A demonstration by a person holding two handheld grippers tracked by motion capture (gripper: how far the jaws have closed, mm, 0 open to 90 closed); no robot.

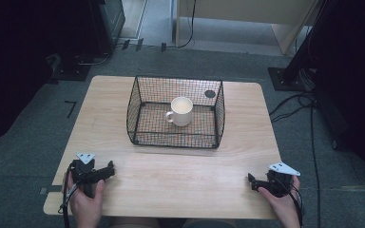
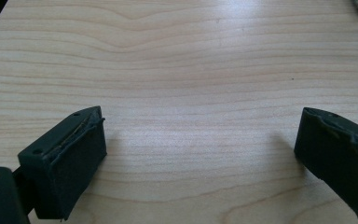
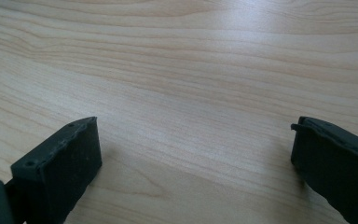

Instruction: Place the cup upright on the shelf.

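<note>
Bench (image 1: 171, 175), light wood with rounded corners, stands on a grey carpeted floor (image 1: 24, 156) and carries all items under inspection. Wire basket (image 1: 138, 95), black mesh, rectangular and open-topped, sits upright at the middle of the bench toward its far edge. Mug (image 1: 182, 111), white, stands upright inside the basket near its centre, handle turned to the left of the high view; its interior appears empty, and it is the sole content seen in the basket. A small dark round mark (image 1: 210, 94) shows on the bench surface at the basket's far right corner, seen through the mesh; its nature cannot be determined. Left hand-held gripper (image 1: 110, 169) rests near the bench's near left corner, held in the person's left hand (image 1: 85, 199); its jaws stand wide apart over bare wood, grasping nothing. Right hand-held gripper (image 1: 252, 182) rests near the near right corner in the right hand (image 1: 283, 202), jaws likewise spread wide and released. Both are well apart from the basket and mug.
</note>
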